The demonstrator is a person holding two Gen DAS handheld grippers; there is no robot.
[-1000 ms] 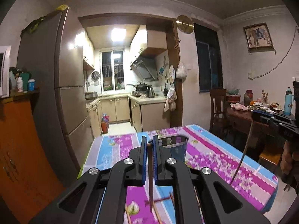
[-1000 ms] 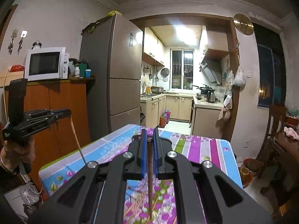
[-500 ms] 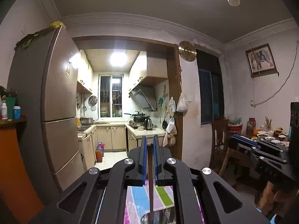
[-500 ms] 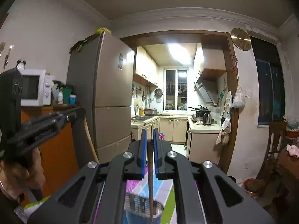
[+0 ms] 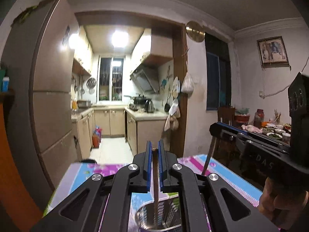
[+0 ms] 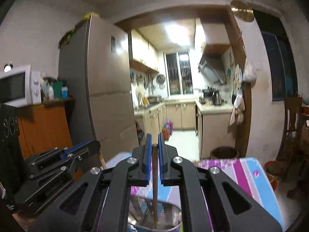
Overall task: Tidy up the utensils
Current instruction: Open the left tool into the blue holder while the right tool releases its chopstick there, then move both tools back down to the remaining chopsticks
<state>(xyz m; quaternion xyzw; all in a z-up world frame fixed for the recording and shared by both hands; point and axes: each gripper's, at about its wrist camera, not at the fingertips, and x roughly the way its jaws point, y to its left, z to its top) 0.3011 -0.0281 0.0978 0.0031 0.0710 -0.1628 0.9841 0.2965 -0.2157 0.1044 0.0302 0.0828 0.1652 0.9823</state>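
Beyond the flowered tablecloth (image 5: 227, 176) the kitchen glows, and both claws, left gripper (image 5: 154, 171) and right gripper (image 6: 154, 171), each pinching a chopstick (image 5: 155, 181), have swung in from apart to hang over the metal cup (image 6: 168, 220), tips dipping inside, ready to drop

Two tongs: the left tongs (image 5: 154, 154) and the right tongs (image 6: 154, 150), each pinching one chopstick, so two chopsticks in all: a left chopstick (image 5: 155, 177) and a right chopstick (image 6: 155, 177). One metal cup (image 5: 152, 219) stands on the one counter (image 5: 227, 176). Beyond the cup: one fridge (image 6: 108, 89), one microwave (image 6: 17, 87), one kettle (image 5: 149, 106), one framed picture (image 5: 272, 51).
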